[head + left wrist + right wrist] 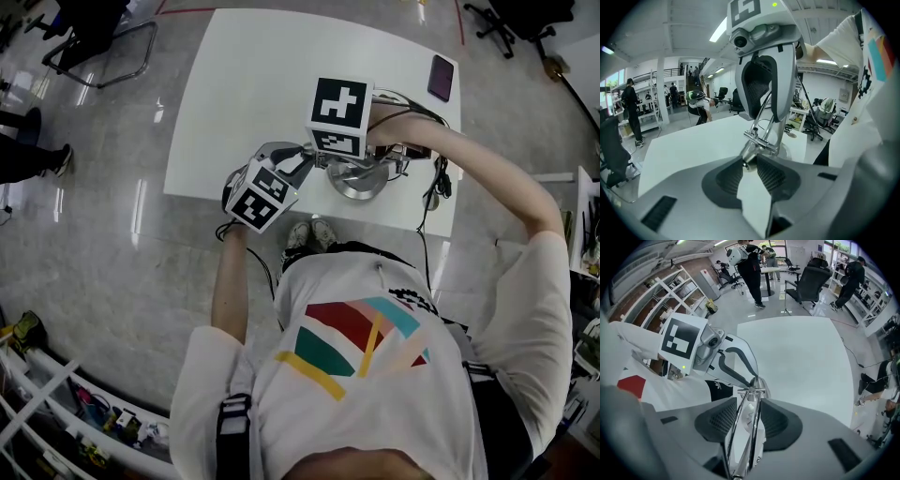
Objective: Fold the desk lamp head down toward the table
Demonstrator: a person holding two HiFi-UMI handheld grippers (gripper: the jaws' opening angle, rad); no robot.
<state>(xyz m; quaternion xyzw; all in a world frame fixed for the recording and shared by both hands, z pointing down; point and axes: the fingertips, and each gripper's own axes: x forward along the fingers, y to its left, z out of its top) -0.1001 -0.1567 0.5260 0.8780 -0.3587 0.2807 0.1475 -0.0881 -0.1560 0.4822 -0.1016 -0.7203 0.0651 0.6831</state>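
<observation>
The desk lamp stands near the white table's (244, 84) front edge on a round chrome base (361, 180). My left gripper (750, 159) is shut on the chrome cone (749, 154) where the stem meets the base. In the head view it comes in from the left under its marker cube (261, 195). My right gripper (749, 401) points steeply down from above. It is shut on the lamp arm's two thin chrome rods (740, 427), which run up between its pads. The left gripper view shows the right gripper's fingers (785, 70) around these rods (761, 119). The lamp head is hidden.
A dark phone (441, 77) lies at the table's far right corner. The lamp's black cable (433, 192) hangs over the front edge at the right. An office chair (94, 37) stands off the table's far left. The person's shoes (309, 234) are just below the near edge.
</observation>
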